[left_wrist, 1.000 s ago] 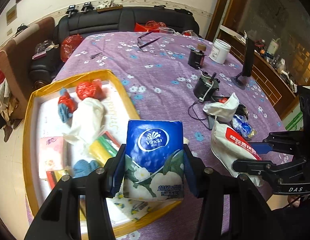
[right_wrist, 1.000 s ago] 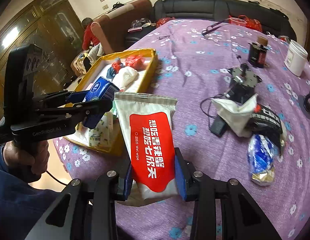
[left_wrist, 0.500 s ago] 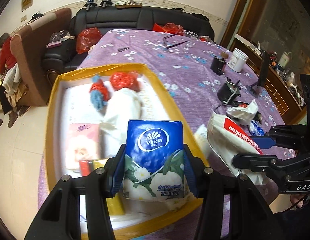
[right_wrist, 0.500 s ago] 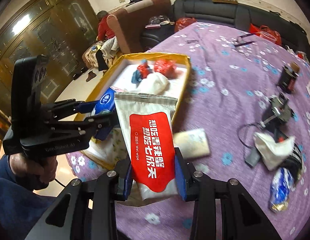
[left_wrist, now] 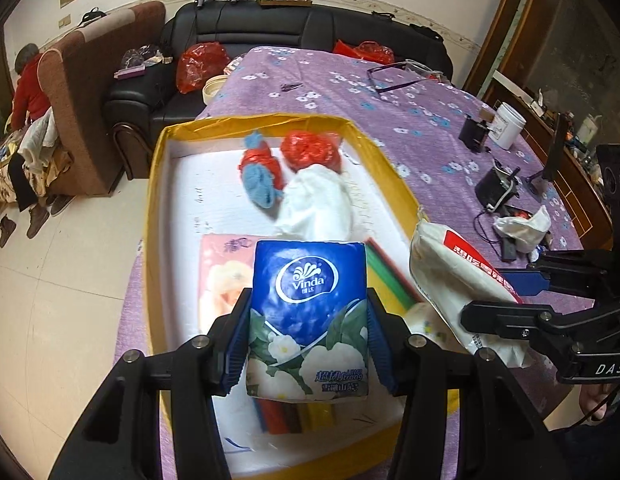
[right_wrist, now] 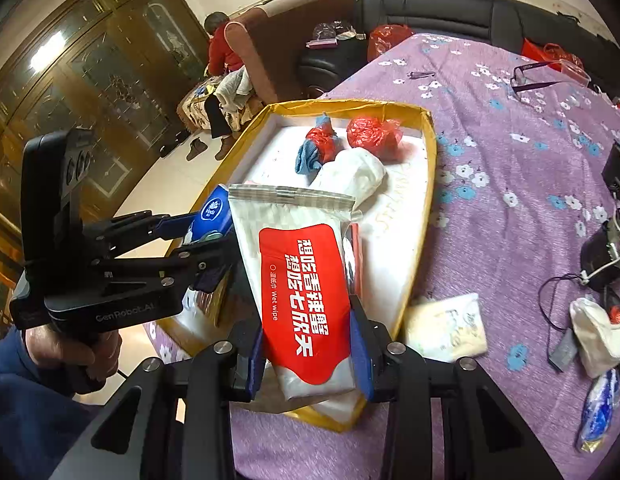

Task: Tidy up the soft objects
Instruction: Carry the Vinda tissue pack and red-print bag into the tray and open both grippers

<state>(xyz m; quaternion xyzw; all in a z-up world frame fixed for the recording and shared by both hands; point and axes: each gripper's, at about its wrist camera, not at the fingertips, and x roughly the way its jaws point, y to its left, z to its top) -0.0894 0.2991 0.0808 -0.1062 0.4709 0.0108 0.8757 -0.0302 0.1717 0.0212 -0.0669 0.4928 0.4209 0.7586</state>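
Observation:
My left gripper (left_wrist: 308, 340) is shut on a blue Vinda tissue pack (left_wrist: 308, 312) and holds it above the near part of the yellow box (left_wrist: 154, 184). My right gripper (right_wrist: 308, 354) is shut on a white wet wipe pack with a red label (right_wrist: 302, 292), held above the box's near right rim (right_wrist: 423, 216). The box holds a red bag (left_wrist: 311, 154), a blue cloth with red wrap (left_wrist: 260, 178), a white cloth (left_wrist: 315, 204), a pink tissue pack (left_wrist: 226, 276) and coloured packs (left_wrist: 385, 276). The wet wipe pack (left_wrist: 457, 276) shows at the right in the left wrist view.
The box sits at the left edge of a purple flowered table (right_wrist: 509, 160). A small tissue pack (right_wrist: 449, 328) lies on the table beside the box. Black devices (left_wrist: 495, 190), a white jar (left_wrist: 507, 124), glasses (left_wrist: 397, 76) and a white bag (right_wrist: 597, 328) lie to the right. A sofa (left_wrist: 310, 28) stands behind.
Both grippers have moved left with their packs, from over the table to over the yellow box. The box now fills the middle of both views.

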